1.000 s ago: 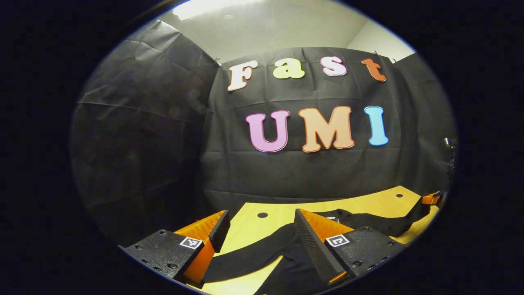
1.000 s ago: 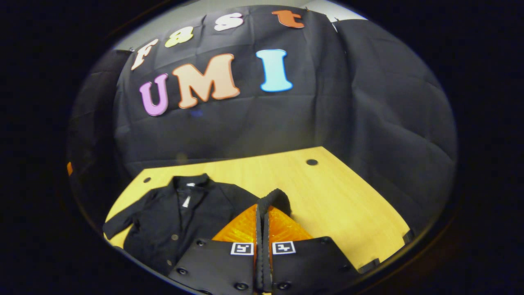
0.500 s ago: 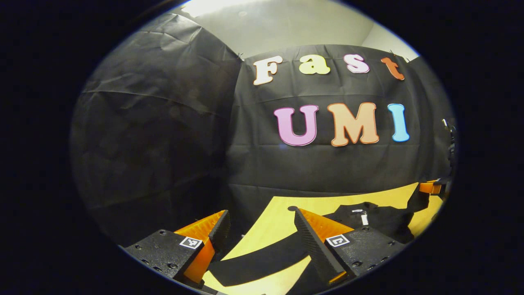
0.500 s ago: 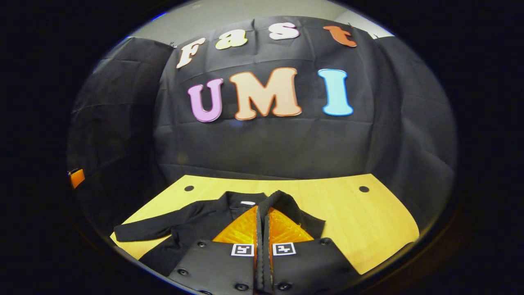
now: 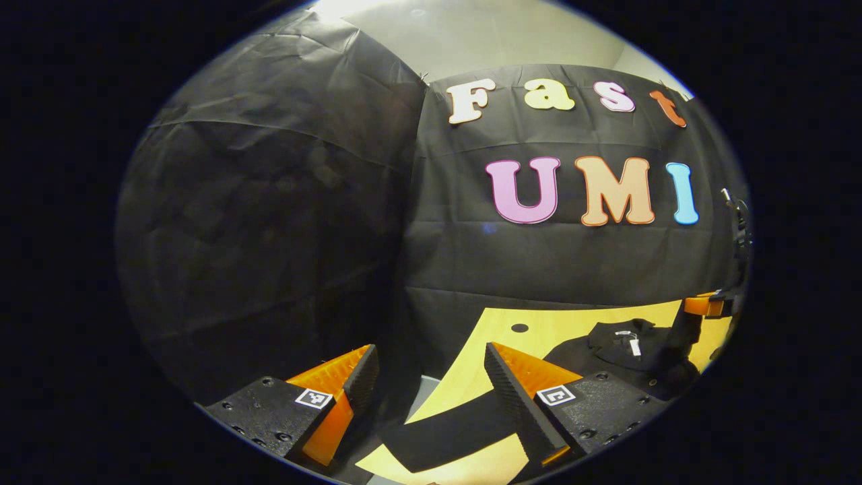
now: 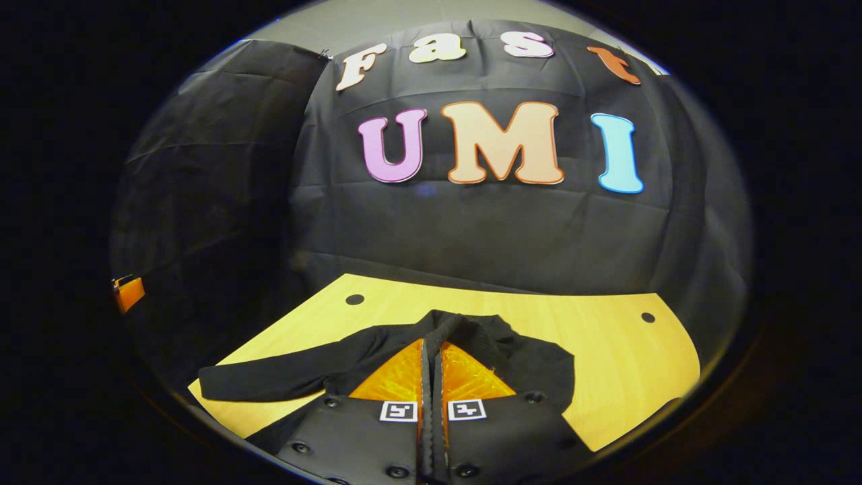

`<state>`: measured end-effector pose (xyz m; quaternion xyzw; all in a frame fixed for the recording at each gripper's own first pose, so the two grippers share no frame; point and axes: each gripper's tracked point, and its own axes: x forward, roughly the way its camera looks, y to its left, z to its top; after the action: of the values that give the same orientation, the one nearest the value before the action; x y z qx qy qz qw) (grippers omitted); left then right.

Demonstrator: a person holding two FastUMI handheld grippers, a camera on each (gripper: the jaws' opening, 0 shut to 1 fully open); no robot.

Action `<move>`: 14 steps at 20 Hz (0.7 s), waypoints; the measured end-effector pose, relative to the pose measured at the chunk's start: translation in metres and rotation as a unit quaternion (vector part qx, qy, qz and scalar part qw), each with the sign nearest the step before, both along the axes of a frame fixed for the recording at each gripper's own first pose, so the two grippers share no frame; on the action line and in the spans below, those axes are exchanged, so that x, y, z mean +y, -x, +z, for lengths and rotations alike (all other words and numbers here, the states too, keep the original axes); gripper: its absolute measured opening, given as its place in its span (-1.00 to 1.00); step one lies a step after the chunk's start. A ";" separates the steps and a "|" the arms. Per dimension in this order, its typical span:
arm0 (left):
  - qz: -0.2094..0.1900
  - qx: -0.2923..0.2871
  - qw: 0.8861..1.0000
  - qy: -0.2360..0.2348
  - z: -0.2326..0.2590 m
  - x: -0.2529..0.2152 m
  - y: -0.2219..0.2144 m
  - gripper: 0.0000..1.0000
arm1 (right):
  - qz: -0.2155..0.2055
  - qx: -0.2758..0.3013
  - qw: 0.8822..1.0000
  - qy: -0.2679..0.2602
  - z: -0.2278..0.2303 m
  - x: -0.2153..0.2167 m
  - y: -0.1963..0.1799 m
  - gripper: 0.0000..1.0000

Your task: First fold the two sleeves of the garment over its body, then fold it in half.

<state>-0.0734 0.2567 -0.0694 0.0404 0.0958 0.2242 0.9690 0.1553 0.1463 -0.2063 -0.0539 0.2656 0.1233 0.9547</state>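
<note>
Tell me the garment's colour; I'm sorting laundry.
Black, plain. The garment shows best in the right gripper view, on the table.

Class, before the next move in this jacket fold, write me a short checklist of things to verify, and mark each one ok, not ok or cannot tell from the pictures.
1. Right gripper shut on the right sleeve: ok, the fingers are closed with dark cuff fabric between the tips.
2. Right sleeve carried over the jacket body: ok, it is lifted above the chest.
3. Left gripper open and free: ok, the fingers stand apart with nothing between them.
4. Left sleeve ready to grasp: ok, it lies flat and stretched out on the table.
5. Left sleeve folded: not ok.
6. Collar lying flat: cannot tell.
</note>
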 end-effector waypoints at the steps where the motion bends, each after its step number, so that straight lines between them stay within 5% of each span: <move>1: 0.000 0.003 1.000 -0.001 -0.002 0.005 -0.001 0.96 | 0.004 0.006 1.000 0.001 -0.006 0.011 -0.001 -0.95; 7: -0.006 0.042 0.999 0.002 -0.032 0.028 -0.003 0.96 | 0.018 0.039 0.999 0.002 -0.040 0.066 -0.015 -0.95; 10: -0.022 0.078 0.997 -0.002 -0.060 0.033 -0.004 0.88 | 0.031 0.053 0.997 -0.040 -0.038 0.094 -0.017 -0.89; 14: -0.030 0.154 0.987 0.046 -0.117 0.032 0.000 0.97 | 0.025 0.022 0.998 -0.051 -0.021 0.095 -0.018 0.88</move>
<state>-0.0734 0.2887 -0.1865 0.0327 0.2525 0.1818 0.9498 0.1736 0.2412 -0.2272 -0.0093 0.2782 0.1612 0.9469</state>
